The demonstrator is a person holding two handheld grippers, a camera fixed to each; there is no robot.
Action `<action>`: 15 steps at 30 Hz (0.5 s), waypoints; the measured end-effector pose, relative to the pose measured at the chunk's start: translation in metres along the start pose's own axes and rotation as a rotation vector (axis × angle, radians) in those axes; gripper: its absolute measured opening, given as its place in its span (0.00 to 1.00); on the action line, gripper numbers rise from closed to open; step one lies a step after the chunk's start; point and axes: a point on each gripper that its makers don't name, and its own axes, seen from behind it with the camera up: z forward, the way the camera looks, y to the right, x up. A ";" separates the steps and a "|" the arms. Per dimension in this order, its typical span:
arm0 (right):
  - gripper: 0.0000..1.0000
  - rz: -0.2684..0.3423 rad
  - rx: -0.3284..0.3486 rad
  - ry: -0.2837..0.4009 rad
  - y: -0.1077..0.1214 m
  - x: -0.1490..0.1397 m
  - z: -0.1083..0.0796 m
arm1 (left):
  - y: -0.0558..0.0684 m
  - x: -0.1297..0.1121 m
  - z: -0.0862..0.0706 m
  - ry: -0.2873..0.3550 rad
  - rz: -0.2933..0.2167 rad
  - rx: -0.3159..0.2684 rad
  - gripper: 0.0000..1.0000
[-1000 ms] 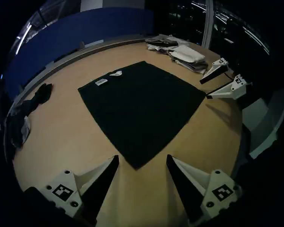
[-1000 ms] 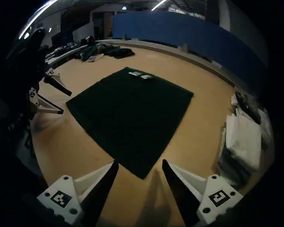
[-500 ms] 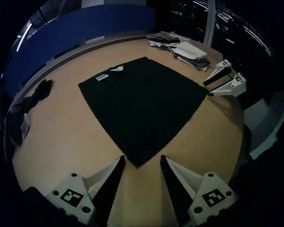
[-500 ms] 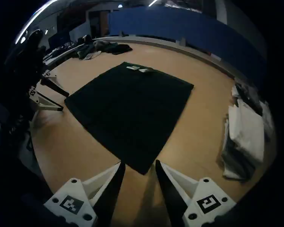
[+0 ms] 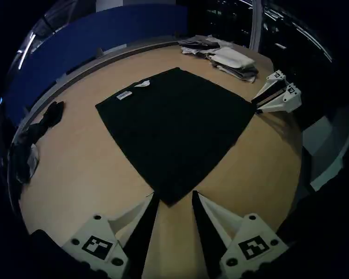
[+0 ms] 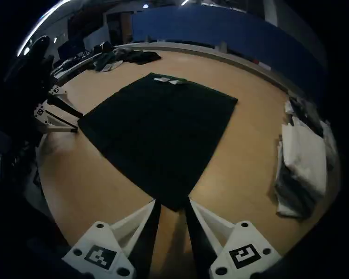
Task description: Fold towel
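Note:
A dark towel (image 5: pixel 174 125) lies spread flat on the wooden table (image 5: pixel 81 167), with two small white labels (image 5: pixel 125 95) at its far edge. In the left gripper view my left gripper (image 5: pixel 174 197) stands open with a narrow gap, and one towel corner lies between its fingertips. In the right gripper view the towel (image 6: pixel 160 130) points another corner into the narrow gap of my open right gripper (image 6: pixel 171 204). Each gripper shows in the other's view at a side corner of the towel: the right gripper (image 5: pixel 255 106) and the left gripper (image 6: pixel 79 122).
A stack of folded pale towels (image 5: pixel 230 60) sits at the table's far right, also seen as the stack (image 6: pixel 305 162) on the right. Dark clothes (image 5: pixel 39 125) lie heaped at the left edge. A blue partition (image 5: pixel 104 32) runs behind the table.
Both grippers have moved in to the towel's near corners and their fingers have drawn closer together, so each corner now lies between the fingertips.

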 end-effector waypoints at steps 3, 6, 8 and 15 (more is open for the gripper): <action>0.35 -0.006 -0.001 -0.002 0.000 0.000 0.000 | -0.001 0.001 0.000 -0.002 -0.004 0.006 0.46; 0.32 -0.004 -0.001 -0.003 0.000 0.000 0.000 | -0.001 0.001 0.002 -0.001 0.000 0.012 0.27; 0.29 0.001 -0.002 -0.004 0.000 0.000 0.000 | -0.002 0.001 0.002 -0.001 0.002 0.016 0.26; 0.17 0.007 -0.007 -0.008 0.003 0.001 -0.001 | -0.001 0.001 0.002 -0.005 -0.002 0.016 0.20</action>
